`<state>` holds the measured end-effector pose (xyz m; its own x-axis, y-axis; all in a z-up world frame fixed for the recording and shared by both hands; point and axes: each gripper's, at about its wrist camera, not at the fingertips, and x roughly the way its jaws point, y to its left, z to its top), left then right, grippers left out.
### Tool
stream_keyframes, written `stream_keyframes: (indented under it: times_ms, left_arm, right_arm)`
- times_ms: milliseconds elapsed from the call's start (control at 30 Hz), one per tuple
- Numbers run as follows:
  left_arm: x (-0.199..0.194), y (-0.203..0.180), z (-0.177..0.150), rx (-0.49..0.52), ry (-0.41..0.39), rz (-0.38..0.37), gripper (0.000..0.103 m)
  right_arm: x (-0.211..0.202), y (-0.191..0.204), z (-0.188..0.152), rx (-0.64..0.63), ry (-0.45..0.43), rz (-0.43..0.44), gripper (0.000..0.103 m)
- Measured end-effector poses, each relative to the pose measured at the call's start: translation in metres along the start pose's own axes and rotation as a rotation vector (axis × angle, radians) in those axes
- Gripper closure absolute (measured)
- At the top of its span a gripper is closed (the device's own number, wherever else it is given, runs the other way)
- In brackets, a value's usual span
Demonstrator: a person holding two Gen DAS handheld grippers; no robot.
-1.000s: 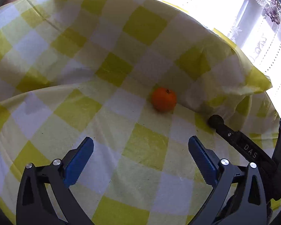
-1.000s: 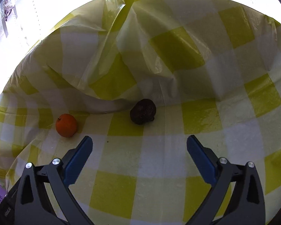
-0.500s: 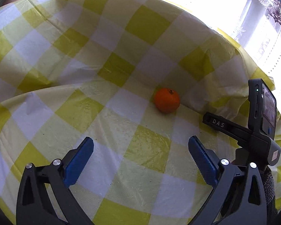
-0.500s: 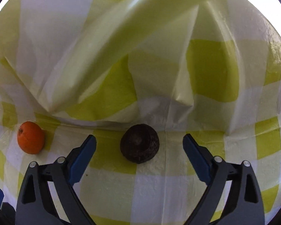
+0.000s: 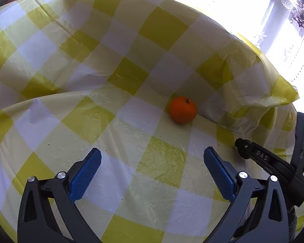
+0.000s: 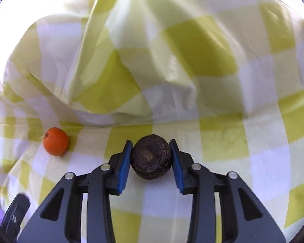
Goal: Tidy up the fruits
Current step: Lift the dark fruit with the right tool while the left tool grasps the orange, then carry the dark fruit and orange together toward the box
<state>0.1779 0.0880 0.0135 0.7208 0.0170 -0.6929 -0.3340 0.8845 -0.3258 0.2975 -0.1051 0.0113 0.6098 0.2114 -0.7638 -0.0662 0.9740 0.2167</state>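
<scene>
A dark brown wrinkled fruit (image 6: 151, 158) lies on the yellow-and-white checked cloth (image 6: 223, 141). My right gripper (image 6: 151, 141) is closing on it, with both blue pads pressed against its sides. A small orange (image 6: 55, 141) sits to the left of it, at the foot of the raised cloth. In the left wrist view the same orange (image 5: 183, 110) lies ahead and slightly right of my left gripper (image 5: 152, 151), which stands open, holds nothing and is well short of the fruit. The right gripper's black body (image 5: 273, 162) shows at that view's right edge.
The cloth rises in a crumpled fold (image 6: 131, 70) right behind both fruits, like a wall. A bright window with a lace curtain (image 5: 283, 30) lies beyond it at the upper right. Flat cloth (image 5: 71, 121) stretches to the left of the orange.
My right gripper has moved forward to the dark fruit and its jaws have gone from wide open to closed on it. The left gripper and the orange have stayed put.
</scene>
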Motion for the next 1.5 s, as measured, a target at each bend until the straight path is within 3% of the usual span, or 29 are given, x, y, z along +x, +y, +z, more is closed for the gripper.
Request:
stream_keyframes:
  times_ms: [300, 433, 533, 733, 933, 1133, 1367, 1500]
  left_arm:
    - [0.004, 0.003, 0.001, -0.007, 0.011, -0.003, 0.005]
    - [0.009, 0.000, 0.003, 0.000, 0.031, 0.005, 0.005]
    - [0.014, -0.009, 0.007, 0.035, 0.020, 0.022, 0.005]
    - [0.047, -0.040, 0.021, 0.124, 0.088, 0.020, 0.005]
    - [0.076, -0.047, 0.041, 0.101, 0.124, 0.044, 0.006]
    - [0.094, -0.059, 0.055, 0.139, 0.134, 0.080, 0.009]
    - [0.095, -0.061, 0.059, 0.150, 0.121, 0.107, 0.025]
    - [0.089, -0.058, 0.058, 0.150, 0.103, 0.094, 0.053]
  right_arm:
    - [-0.072, -0.053, -0.058, 0.110, -0.107, 0.038, 0.065]
    - [-0.076, -0.071, -0.081, 0.202, -0.128, 0.099, 0.065]
    - [-0.077, -0.081, -0.082, 0.197, -0.117, 0.116, 0.065]
    - [-0.073, -0.075, -0.082, 0.187, -0.113, 0.134, 0.065]
    - [-0.072, -0.072, -0.083, 0.176, -0.115, 0.143, 0.065]
    - [-0.072, -0.074, -0.084, 0.181, -0.106, 0.134, 0.065]
    - [-0.070, -0.076, -0.083, 0.180, -0.098, 0.129, 0.065]
    - [-0.070, -0.076, -0.082, 0.180, -0.096, 0.130, 0.065]
